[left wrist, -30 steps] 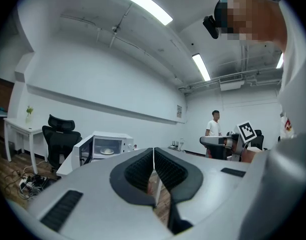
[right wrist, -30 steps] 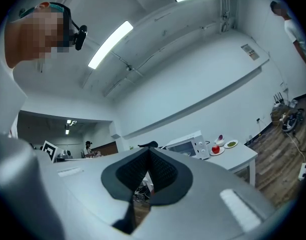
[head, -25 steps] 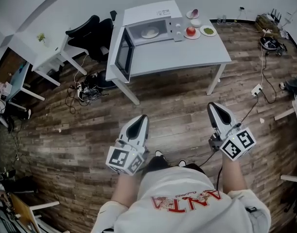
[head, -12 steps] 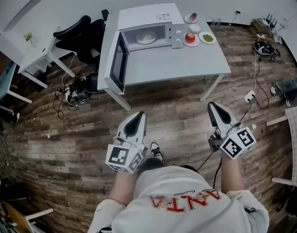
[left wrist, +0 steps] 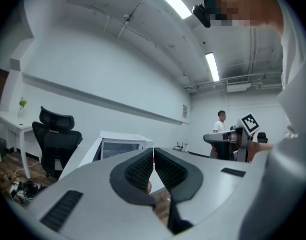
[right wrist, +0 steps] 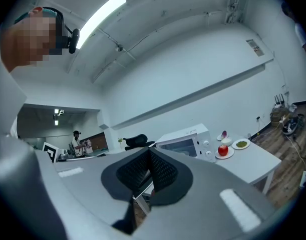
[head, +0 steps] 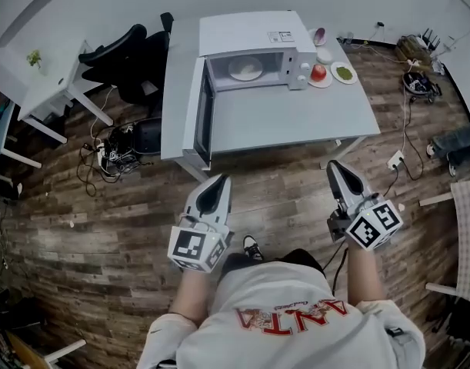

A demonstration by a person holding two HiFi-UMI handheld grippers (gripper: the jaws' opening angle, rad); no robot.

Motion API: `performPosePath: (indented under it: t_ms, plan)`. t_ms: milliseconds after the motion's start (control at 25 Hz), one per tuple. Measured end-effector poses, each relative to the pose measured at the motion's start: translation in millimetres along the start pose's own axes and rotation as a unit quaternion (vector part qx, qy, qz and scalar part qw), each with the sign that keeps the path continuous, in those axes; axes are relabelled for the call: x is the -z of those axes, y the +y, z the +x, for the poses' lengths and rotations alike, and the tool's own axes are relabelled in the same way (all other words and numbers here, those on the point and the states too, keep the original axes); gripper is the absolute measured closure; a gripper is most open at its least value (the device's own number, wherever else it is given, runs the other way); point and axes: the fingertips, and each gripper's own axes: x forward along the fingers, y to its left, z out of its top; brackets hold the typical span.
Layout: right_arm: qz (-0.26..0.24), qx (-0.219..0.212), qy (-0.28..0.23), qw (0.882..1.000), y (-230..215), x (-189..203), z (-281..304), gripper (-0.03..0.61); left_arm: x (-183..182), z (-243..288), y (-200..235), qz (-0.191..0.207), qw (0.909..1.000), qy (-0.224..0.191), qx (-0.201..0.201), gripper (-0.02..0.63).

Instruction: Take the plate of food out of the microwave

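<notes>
As the person walks in, the bench (head: 296, 118) and microwave (head: 250, 33) sit nearer than a second ago. Door (head: 201, 120) hangs open; plate of food (head: 245, 68) rests inside the cavity, untouched. Left tongs (head: 219, 181) and right tongs (head: 336, 167) are pressed together, empty, well short of it: approach only.

**Both arms, head view.** I hold my left claw (head: 219, 181) and my right claw (head: 336, 167) out in front of my torso, side by side and well apart. Both stop short of the worktop (head: 296, 121), clear of its near edge, with their tips pointing toward it. The right claw is slightly nearer the worktop. The left marker cube (head: 195, 250) and right marker cube (head: 371, 225) sit at the wrist ends, farther from the worktop, above my bare forearms.

**Left gripper view.** The jaws are together, the pads meet at the tips, and nothing is between them.

**Right gripper view.** The jaws are likewise closed and empty.
</notes>
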Motion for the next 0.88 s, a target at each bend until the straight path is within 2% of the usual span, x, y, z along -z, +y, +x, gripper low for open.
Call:
performPosePath:
  t_ms: [160,280,360,600,880]
  plan:
    - [-0.007,-0.003,0.011,1.0,2,2,29,0.578,-1,12,21,-0.008,0.9999,-0.007,0.005,0.598]
    - [-0.01,-0.002,0.013,1.0,-3,-2,42,0.578,-10,22,22,-0.007,0.9995,-0.016,0.025,0.598]
    - [-0.007,-0.003,0.01,1.0,-8,-7,52,0.578,-13,30,26,-0.002,0.9996,-0.015,0.024,0.598]
    - [-0.005,-0.038,0.016,0.999,-25,-10,99,0.578,-10,57,52,-0.008,0.9998,-0.01,-0.012,0.598]
    - [0.011,-0.083,0.021,0.996,-85,-26,157,0.578,-17,115,66,-0.001,0.9979,0.0,-0.065,0.598]
